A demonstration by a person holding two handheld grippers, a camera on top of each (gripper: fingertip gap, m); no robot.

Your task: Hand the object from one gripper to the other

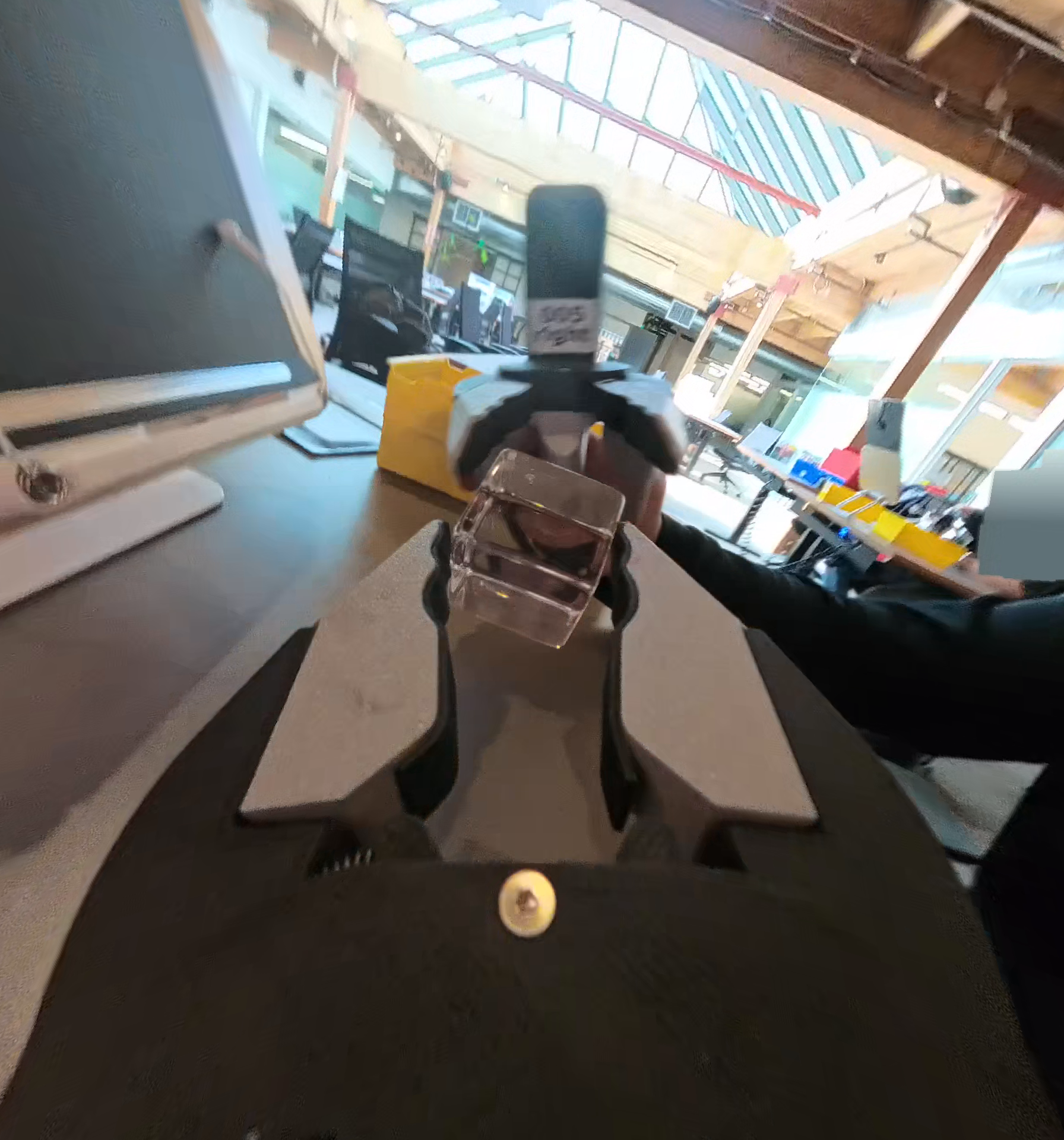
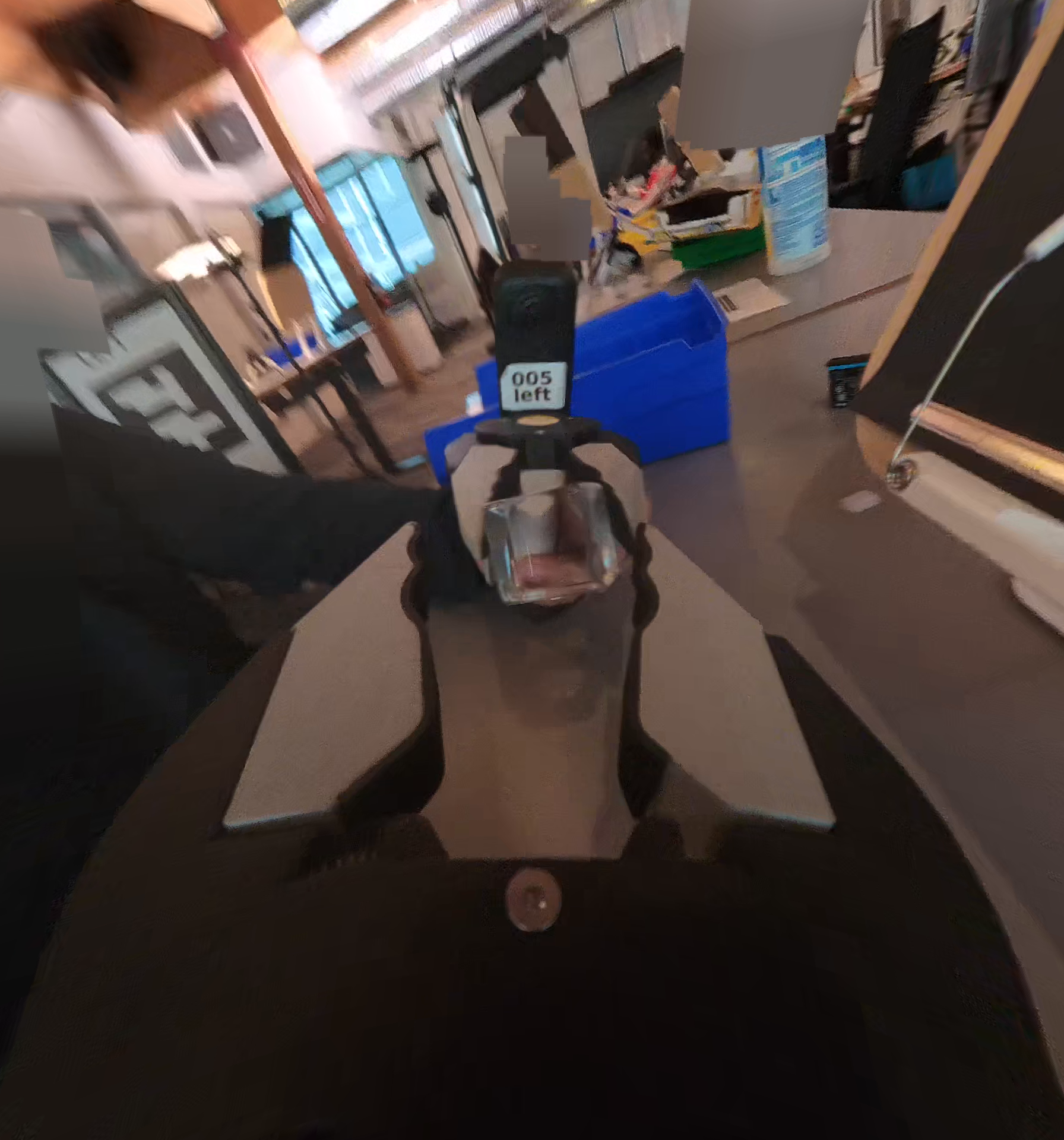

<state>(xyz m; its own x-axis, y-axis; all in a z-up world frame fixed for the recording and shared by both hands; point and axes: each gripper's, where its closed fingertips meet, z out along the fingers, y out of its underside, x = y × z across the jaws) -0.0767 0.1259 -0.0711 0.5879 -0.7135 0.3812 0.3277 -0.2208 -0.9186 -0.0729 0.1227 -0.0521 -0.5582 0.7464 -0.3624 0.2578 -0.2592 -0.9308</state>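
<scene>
A clear cube (image 1: 532, 549) is held up above the dark table (image 1: 147, 617). My left gripper (image 1: 532, 558) is shut on it, one fingertip against each side. My right gripper (image 1: 569, 441) faces it from just beyond the cube, jaws spread wide. In the right wrist view the cube (image 2: 551, 546) sits between my right gripper's (image 2: 529, 555) open fingertips, with a gap on each side. The left gripper (image 2: 548, 512) grips it from the far end. A black sleeve (image 1: 856, 648) reaches in from the right.
A monitor on a white stand (image 1: 116, 216) stands at the left, and a yellow bin (image 1: 418, 419) is behind the grippers. In the right wrist view there is a blue bin (image 2: 653, 382) behind them and the monitor (image 2: 980, 277) at the right. The tips of both grippers are at nearly the same place. The monitor (image 2: 980, 277) is about equally far from each gripper, around 15 centimeters.
</scene>
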